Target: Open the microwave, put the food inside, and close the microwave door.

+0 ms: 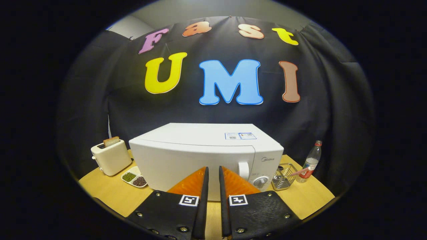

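Observation:
A white microwave (186,156) stands in the middle of the wooden table (110,193), just ahead of my fingers, with its door closed. A white handle (244,170) and a round knob (261,181) sit on its right side. To the left of the microwave lies a small white divided dish (134,177) holding green and dark beans. My gripper (213,168) hovers in front of the door's lower middle. Its fingers stand almost together, with only a thin slit between them and nothing held.
A cream toaster (111,157) with a slice of bread (111,141) in it stands at the table's left. On the right are a wire basket (283,178) and a plastic bottle (311,162). The black cloth wall hangs close behind the microwave.

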Demonstrator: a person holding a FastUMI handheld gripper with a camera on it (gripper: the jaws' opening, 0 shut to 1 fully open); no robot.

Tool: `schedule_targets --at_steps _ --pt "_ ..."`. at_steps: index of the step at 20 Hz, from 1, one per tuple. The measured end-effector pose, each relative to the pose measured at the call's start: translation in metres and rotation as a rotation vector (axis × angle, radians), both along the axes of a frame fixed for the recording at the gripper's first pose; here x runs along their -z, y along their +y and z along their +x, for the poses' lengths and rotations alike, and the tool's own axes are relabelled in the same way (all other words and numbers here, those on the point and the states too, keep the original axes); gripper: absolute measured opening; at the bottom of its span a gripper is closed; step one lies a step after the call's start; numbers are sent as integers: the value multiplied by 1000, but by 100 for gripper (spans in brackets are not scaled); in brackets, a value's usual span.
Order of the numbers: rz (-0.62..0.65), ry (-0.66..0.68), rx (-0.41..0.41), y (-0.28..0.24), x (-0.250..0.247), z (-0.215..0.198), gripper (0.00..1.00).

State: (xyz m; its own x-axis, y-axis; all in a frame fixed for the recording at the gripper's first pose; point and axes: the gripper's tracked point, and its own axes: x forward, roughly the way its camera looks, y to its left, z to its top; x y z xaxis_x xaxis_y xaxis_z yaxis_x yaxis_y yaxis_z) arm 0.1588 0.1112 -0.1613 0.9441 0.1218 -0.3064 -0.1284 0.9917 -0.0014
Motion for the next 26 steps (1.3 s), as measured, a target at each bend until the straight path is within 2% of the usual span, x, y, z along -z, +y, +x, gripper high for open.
schedule_targets --at_steps 9,13,14,15,16,17,18,19,20,26 --pt "18 -50 14 -23 -39 -88 19" --pt "23 -61 16 -33 -44 -121 28" --pt "18 -67 16 -34 -45 -129 41" --pt "16 -73 10 -35 -45 -136 50" --pt "17 -78 6 -35 -46 -143 65" --pt "19 -80 -1 -34 -46 -150 74" --pt "21 -82 -5 -34 -47 -156 88" --pt "17 -88 -1 -36 -49 -159 94" --pt "14 -94 0 -37 -51 -163 98" --pt "9 -116 1 -35 -57 -178 98"
